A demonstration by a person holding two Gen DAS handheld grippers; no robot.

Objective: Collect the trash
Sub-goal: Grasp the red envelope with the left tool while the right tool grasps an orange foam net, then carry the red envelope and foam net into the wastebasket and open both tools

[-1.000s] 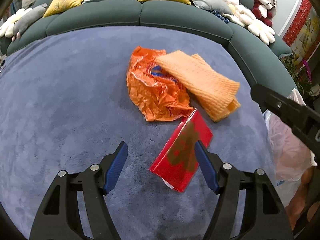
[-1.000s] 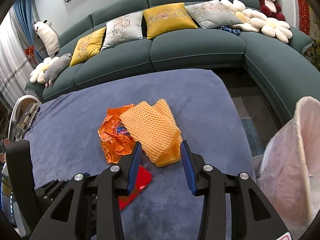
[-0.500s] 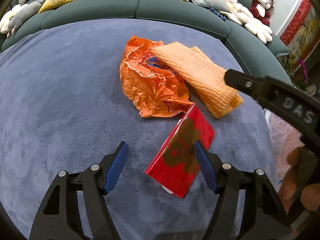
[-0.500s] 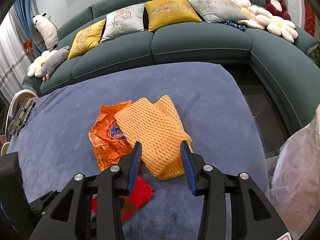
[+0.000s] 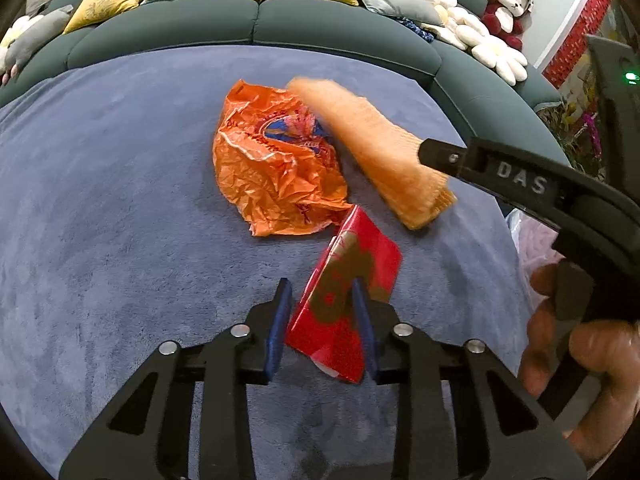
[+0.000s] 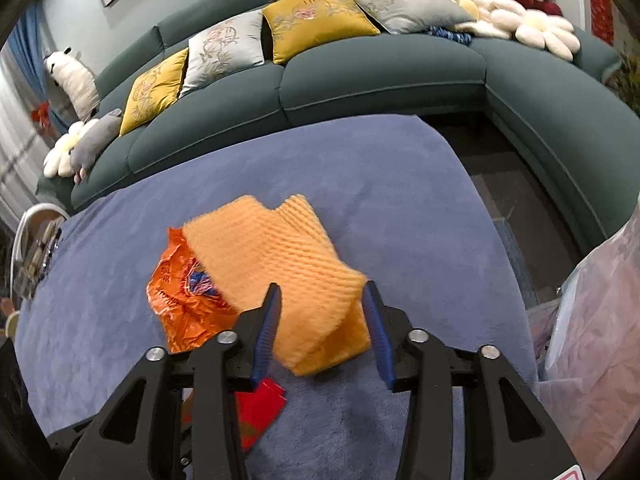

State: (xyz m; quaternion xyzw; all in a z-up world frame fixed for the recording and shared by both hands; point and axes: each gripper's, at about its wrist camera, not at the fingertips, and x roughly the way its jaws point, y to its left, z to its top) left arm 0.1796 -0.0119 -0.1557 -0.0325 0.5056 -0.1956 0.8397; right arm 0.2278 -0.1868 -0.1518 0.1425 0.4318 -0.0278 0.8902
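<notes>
A red foil packet [image 5: 352, 280] lies on the blue cloth-covered table [image 5: 100, 200]. My left gripper [image 5: 322, 300] has its jaws part closed around the packet's near end, the fingers on either side of it. A crumpled orange plastic bag [image 5: 272, 172] lies beyond it, and an orange foam net [image 5: 384, 152] beside that. My right gripper [image 6: 320, 304] is open, its fingers on either side of the foam net's [image 6: 280, 264] near end. The orange bag [image 6: 184, 300] and red packet [image 6: 256, 412] show to the left.
A green sofa [image 6: 380, 72] with cushions and plush toys curves behind and to the right of the table. A translucent pink trash bag [image 6: 592, 340] hangs at the table's right edge. A rack with small items [image 6: 32, 256] stands far left.
My left gripper's jaws have narrowed around the red packet. My right gripper has moved forward and down so the foam net's end lies between its fingers.
</notes>
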